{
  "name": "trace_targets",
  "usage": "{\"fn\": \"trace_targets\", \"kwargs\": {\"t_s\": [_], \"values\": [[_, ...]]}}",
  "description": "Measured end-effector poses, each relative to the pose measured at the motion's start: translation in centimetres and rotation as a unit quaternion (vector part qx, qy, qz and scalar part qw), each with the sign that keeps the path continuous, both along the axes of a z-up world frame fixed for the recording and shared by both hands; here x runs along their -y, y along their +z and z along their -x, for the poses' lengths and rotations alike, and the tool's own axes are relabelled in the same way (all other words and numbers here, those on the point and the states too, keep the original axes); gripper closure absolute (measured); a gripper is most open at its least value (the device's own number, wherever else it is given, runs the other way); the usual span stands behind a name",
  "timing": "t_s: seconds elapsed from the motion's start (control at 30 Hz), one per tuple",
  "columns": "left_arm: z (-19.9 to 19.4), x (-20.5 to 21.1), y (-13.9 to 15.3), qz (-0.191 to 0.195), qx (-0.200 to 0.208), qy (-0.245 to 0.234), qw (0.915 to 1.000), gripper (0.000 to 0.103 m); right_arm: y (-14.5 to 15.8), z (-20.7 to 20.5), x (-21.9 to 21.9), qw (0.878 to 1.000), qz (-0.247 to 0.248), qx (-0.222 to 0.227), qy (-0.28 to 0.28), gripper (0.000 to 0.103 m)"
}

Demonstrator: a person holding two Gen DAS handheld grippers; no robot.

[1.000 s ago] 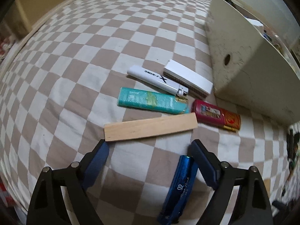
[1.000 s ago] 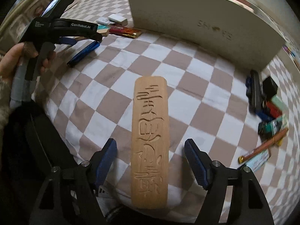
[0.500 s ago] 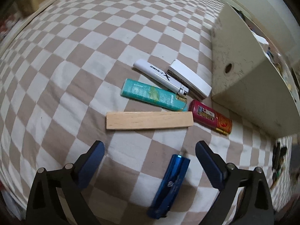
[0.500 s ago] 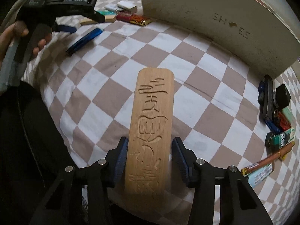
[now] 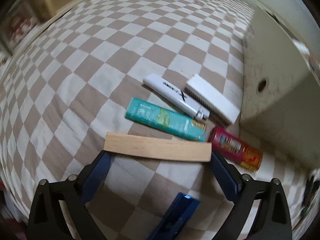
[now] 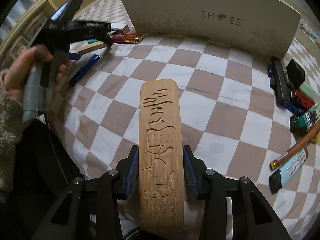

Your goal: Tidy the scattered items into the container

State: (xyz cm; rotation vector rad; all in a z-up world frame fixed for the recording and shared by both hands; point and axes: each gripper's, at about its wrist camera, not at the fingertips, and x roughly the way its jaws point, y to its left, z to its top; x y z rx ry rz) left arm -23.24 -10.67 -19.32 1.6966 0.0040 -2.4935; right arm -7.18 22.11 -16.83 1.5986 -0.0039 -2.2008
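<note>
Right gripper (image 6: 160,172) clamps carved plank (image 6: 161,140) near its end; it could pivot, slip. Left gripper (image 5: 160,158), just narrowing, straddles wood strip (image 5: 158,148) lengthwise, untouched; may skid off ends.

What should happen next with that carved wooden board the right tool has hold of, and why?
Probably lift it and carry it toward the box. The right tool is shut on the carved wooden board, its pads pressing both long edges, yet the board lies low over the checked cloth. The box marked SHOES stands just beyond, so a small lift clears the way.
</note>
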Motion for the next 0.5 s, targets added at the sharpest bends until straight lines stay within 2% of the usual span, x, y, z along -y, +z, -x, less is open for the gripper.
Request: {"fn": "trace_targets", "kwargs": {"t_s": [0.1,0.27,0.43,0.5], "values": [[0.0,-0.9,-0.1,0.009,-0.006,-0.025,0.9996,0.014,-0.1,0.9,0.4,1.0,-0.003,-0.001,0.0,0.059],[-0.6,0.2,0.7,0.0,-0.011,-0.042,0.9991,0.033,0.0,1.5,1.4,1.0,-0.013,-0.007,0.003,0.059],[-0.6,-0.2,0.8,-0.023,-0.015,-0.066,0.9975,0.033,-0.2,1.6,1.8,1.0,-0.004,-0.003,-0.009,0.059],[-0.7,0.1,1.0,-0.036,-0.014,-0.082,0.9959,0.026,-0.2,1.6,2.0,1.0,-0.007,-0.003,-0.008,0.059]]}}
